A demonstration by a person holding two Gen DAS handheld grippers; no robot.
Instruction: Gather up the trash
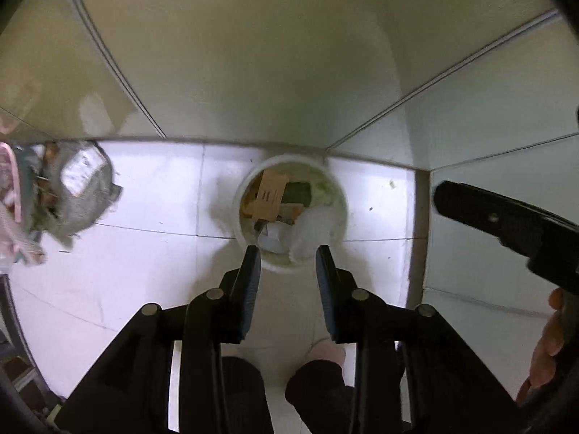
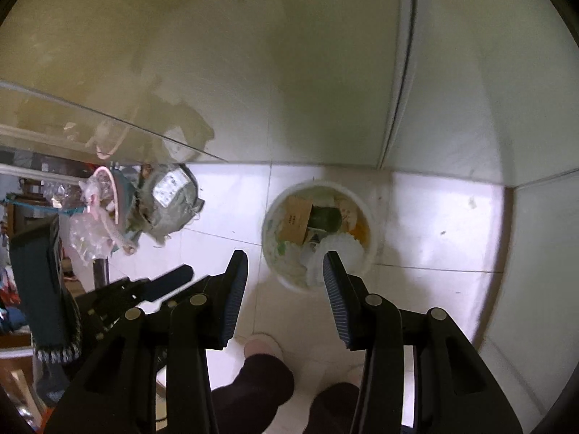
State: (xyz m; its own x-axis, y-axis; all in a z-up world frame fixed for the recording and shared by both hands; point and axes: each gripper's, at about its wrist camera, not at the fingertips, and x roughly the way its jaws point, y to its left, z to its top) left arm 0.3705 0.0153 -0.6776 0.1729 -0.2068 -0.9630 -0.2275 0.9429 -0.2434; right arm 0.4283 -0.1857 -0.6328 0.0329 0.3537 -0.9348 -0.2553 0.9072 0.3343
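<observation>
Left gripper (image 1: 288, 253) empty above bin (image 1: 342, 195); right view adds chair (image 2: 39, 282).

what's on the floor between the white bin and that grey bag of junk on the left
Only bare white floor tile lies between the white bin and the grey bag; the right wrist view shows it best, and the left wrist view agrees.

Glossy white floor tiles (image 2: 224, 213) fill the lower frame, brightly lit at centre. Pale panelled walls (image 2: 289, 72) rise above, meeting in a corner (image 1: 429, 171) at right.
</observation>
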